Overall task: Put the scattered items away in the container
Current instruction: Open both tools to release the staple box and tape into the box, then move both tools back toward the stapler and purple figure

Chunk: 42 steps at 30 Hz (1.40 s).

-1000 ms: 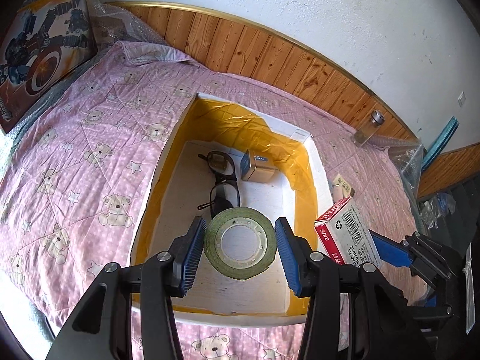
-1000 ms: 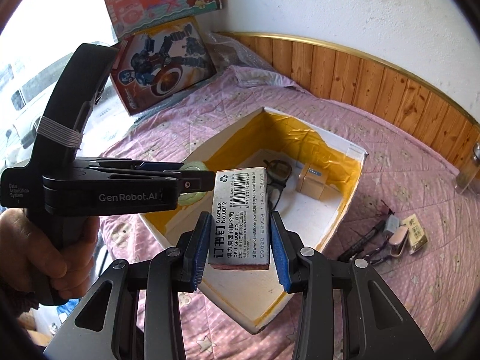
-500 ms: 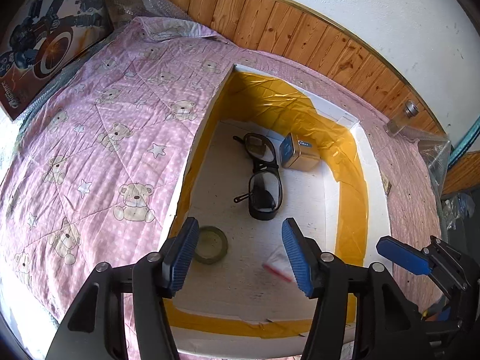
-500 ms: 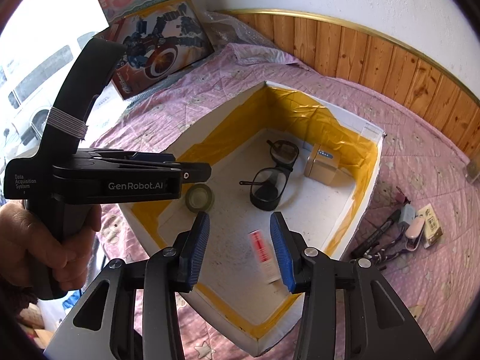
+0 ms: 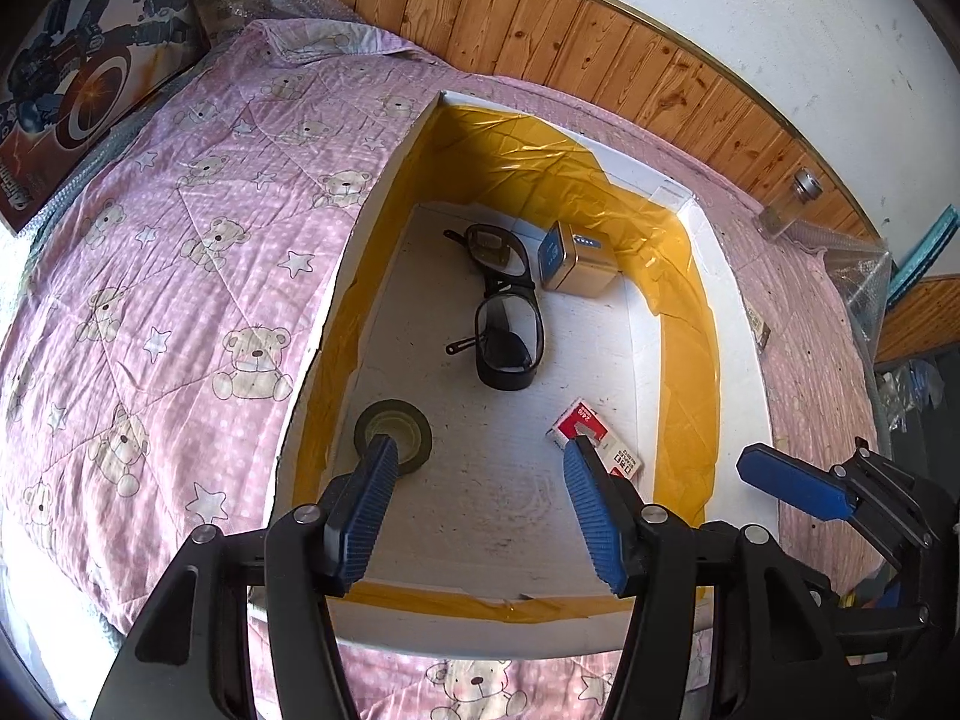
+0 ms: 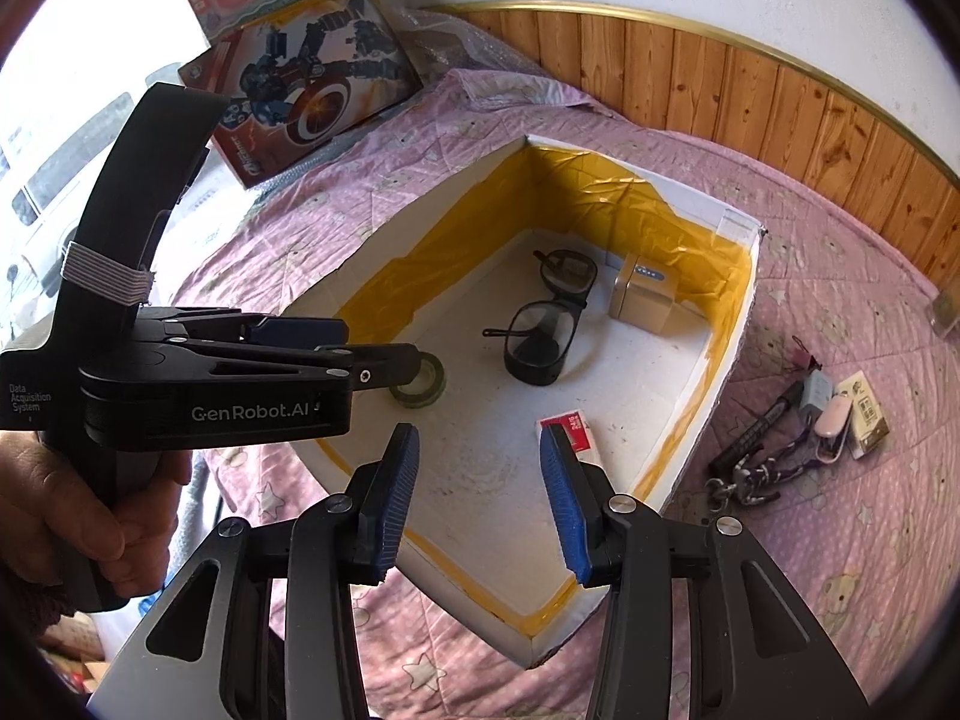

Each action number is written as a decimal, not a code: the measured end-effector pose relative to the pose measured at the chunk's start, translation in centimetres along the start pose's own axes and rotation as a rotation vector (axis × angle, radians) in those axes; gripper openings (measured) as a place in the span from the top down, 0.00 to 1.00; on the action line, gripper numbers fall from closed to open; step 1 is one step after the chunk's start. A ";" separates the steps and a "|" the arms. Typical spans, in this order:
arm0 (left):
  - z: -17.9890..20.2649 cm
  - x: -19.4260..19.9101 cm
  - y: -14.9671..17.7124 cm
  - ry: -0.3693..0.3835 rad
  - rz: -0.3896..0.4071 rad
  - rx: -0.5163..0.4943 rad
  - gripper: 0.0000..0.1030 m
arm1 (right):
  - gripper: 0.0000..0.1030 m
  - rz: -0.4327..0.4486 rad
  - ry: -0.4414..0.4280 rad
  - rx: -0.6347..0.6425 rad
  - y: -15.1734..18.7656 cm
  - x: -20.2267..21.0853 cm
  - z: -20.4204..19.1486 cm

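Observation:
A white box [image 5: 729, 324] [image 6: 735, 324] lined with yellow tape sits on the pink bedspread. On its floor lie a green tape roll [image 5: 414, 420] [image 6: 429, 387], a red-and-white staples box [image 5: 591, 429] [image 6: 579, 429], dark glasses [image 5: 507, 318] [image 6: 543, 330] and a small gold box [image 5: 579, 264] [image 6: 645, 294]. My left gripper [image 5: 480, 450] hangs open and empty above the near end of the box. My right gripper [image 6: 480, 435] is open and empty too, over the box's near corner. Each gripper shows in the other's view: the right gripper [image 5: 792, 486], the left gripper [image 6: 336, 354] held by a hand.
Right of the box on the bedspread lie a black pen [image 6: 759, 429], a keyring cord [image 6: 762, 474], a pink-white clip [image 6: 834, 426] and a small packet [image 6: 867, 414]. Toy boxes [image 6: 312, 90] lean at the back left. A glass jar [image 5: 789, 207] stands by the wood-panelled wall.
Both grippers opened and dropped their loads: the tape roll and the staples box now rest on the box floor. Both views have closed in over the box.

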<state>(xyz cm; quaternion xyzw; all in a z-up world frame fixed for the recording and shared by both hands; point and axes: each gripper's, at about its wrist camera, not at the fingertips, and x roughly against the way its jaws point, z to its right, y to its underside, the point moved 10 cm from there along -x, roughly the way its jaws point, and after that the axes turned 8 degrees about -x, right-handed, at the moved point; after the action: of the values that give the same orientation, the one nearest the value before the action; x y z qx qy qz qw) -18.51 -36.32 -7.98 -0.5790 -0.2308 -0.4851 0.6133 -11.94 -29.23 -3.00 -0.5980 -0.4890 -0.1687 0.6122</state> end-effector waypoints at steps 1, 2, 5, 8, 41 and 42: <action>0.2 0.2 0.1 0.003 0.002 -0.001 0.43 | 0.56 0.002 0.001 0.001 0.1 0.2 0.0; 0.4 0.4 0.2 0.003 0.005 -0.004 0.43 | 0.56 0.004 0.002 0.000 0.1 0.4 -0.1; 0.9 0.9 0.4 0.004 0.008 -0.016 0.43 | 0.56 0.006 0.004 -0.008 0.5 1.0 -0.1; 1.3 1.5 0.6 0.004 0.013 -0.025 0.43 | 0.56 0.009 0.005 -0.018 0.9 1.5 -0.1; 6.7 7.0 4.6 0.023 0.045 -0.080 0.43 | 0.56 0.075 -0.038 -0.093 5.8 8.3 2.0; 7.2 7.1 4.7 0.029 0.047 -0.088 0.43 | 0.56 0.076 -0.037 -0.105 6.0 8.5 2.6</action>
<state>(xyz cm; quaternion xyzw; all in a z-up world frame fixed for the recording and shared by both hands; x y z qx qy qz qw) -9.45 -32.57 -2.62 -0.6035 -0.1867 -0.4886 0.6018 -4.27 -22.33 -0.12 -0.6506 -0.4677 -0.1595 0.5767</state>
